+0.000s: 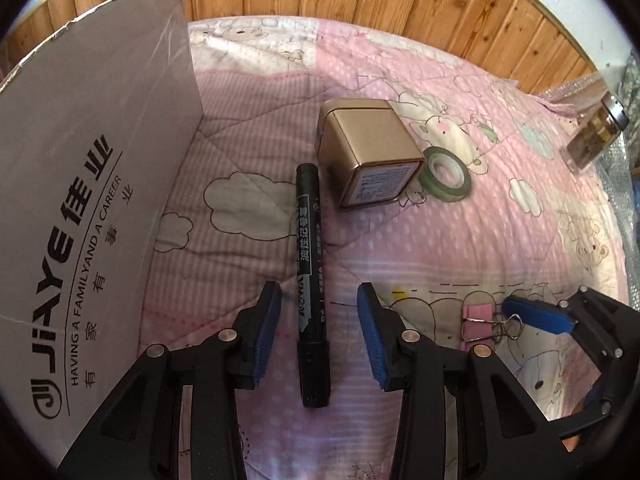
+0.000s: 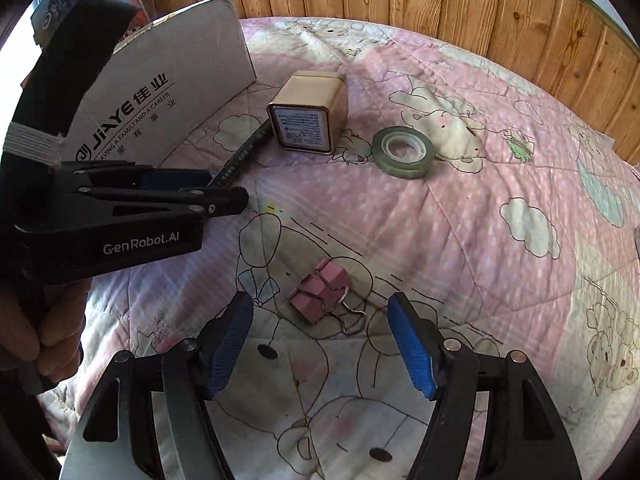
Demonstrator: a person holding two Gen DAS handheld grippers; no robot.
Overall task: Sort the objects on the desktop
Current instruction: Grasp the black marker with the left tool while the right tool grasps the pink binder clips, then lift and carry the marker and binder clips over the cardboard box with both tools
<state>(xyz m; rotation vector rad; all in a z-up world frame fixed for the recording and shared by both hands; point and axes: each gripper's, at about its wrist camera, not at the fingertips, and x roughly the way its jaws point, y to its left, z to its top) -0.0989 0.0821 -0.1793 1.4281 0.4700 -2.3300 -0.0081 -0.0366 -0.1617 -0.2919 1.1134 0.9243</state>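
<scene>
Nothing is seen sorted yet. Four loose items lie on the pink quilted cartoon-print cover (image 2: 480, 216): a black cylindrical marker pen (image 1: 313, 280), a gold square metal tin (image 1: 368, 152) lying on its side, a green-tinted roll of clear tape (image 2: 403, 151), and a pink metal binder clip (image 2: 322, 294) with wire handles. A white cardboard box (image 1: 92, 200) printed with dark lettering stands at the left edge; its inside is hidden, so whether anything has been put in it cannot be told. All four items are judged still to be moved.

Left gripper (image 1: 320, 330): jaws parted moderately, nothing held. The marker pen lies lengthwise between the two blue pads, apart from both, its near end reaching back past the fingertips.

Right gripper (image 2: 322, 344): jaws spread wide, nothing held. The binder clip lies just ahead of the fingertips, roughly centred between them, untouched.

The tin sits just beyond the marker's far end, with the tape roll beside it to the right. A hand (image 2: 48, 320) is seen holding the left gripper's handle.
</scene>
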